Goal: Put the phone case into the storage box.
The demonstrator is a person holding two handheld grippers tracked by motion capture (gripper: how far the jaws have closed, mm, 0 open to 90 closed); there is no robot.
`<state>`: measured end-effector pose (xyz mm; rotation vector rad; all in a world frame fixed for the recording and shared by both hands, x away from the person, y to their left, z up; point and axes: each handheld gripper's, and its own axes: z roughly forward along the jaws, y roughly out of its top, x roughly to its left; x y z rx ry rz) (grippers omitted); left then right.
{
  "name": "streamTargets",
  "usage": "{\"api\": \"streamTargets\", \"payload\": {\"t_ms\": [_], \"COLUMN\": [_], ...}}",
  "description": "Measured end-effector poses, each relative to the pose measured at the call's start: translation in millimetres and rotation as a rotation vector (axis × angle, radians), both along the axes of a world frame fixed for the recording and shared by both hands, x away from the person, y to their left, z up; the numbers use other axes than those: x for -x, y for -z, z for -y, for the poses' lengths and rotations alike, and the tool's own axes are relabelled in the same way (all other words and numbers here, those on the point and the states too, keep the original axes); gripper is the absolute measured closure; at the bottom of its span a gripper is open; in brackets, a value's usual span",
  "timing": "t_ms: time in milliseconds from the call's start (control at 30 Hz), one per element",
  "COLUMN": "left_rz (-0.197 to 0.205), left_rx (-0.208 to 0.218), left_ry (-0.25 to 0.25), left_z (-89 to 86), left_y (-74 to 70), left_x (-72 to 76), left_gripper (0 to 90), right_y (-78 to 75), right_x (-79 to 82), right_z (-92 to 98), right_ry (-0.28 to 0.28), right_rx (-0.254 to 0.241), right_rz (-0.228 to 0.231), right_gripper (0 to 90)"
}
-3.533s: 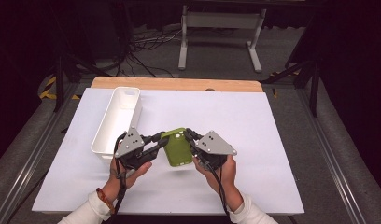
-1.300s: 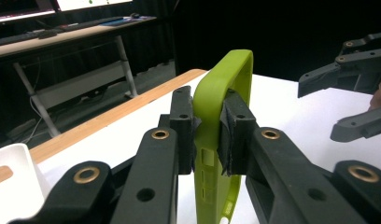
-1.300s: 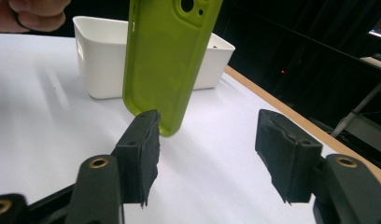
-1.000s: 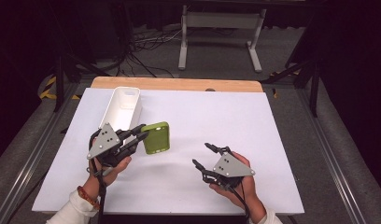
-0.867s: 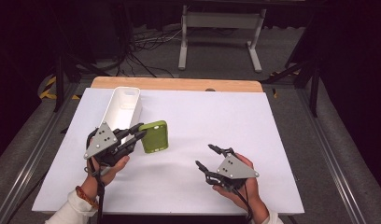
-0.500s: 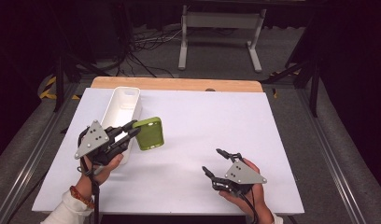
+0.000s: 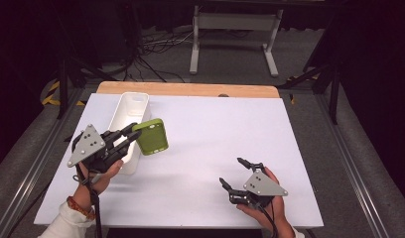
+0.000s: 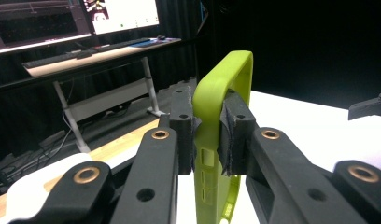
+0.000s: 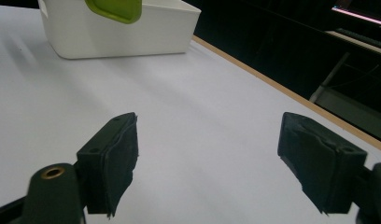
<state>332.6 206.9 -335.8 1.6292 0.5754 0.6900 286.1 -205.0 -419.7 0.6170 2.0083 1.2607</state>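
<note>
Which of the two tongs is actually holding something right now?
The left tongs, by the white bin: shut on the rim of the green phone case. The right tongs sit near the table's front edge, jaws spread wide with nothing between.

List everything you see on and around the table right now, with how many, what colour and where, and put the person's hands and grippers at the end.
phone case: one, lime green, held off the table beside the bin
bin: one, white, long and open-topped, left part of the table near its far edge
table: one, white top with a wooden strip along the far edge
stand: one, pale grey metal legs, on the floor beyond the table
cables: several, dark, on the floor behind the table
left gripper: one, black with a grey plate, in the left hand, jaws clamped on the phone case edge
right gripper: one, black with a grey plate, in the right hand, near the table's front right, jaws wide apart and empty
</note>
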Motion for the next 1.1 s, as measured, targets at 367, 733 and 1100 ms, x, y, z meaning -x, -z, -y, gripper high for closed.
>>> {"api": "streamTargets", "payload": {"t_ms": [367, 733, 1100], "left_rz": [0.013, 0.026, 0.034], "left_rx": [0.015, 0.028, 0.041], "left_ry": [-0.016, -0.050, -0.063], "left_z": [-12.7, -24.8, -33.7], "left_y": [-5.5, -10.2, -17.5], "left_x": [-0.6, -2.1, -13.1], "left_gripper": [78.0, 78.0, 78.0], "right_y": [-0.2, -1.9, -5.8], "right_x": [-0.7, 0.3, 3.2], "right_z": [1.2, 1.7, 2.2], "right_ry": [-0.007, -0.009, -0.017], "right_rx": [-0.002, -0.008, -0.031], "right_rz": [0.005, 0.013, 0.040], "right_gripper": [20.3, 20.0, 16.3]}}
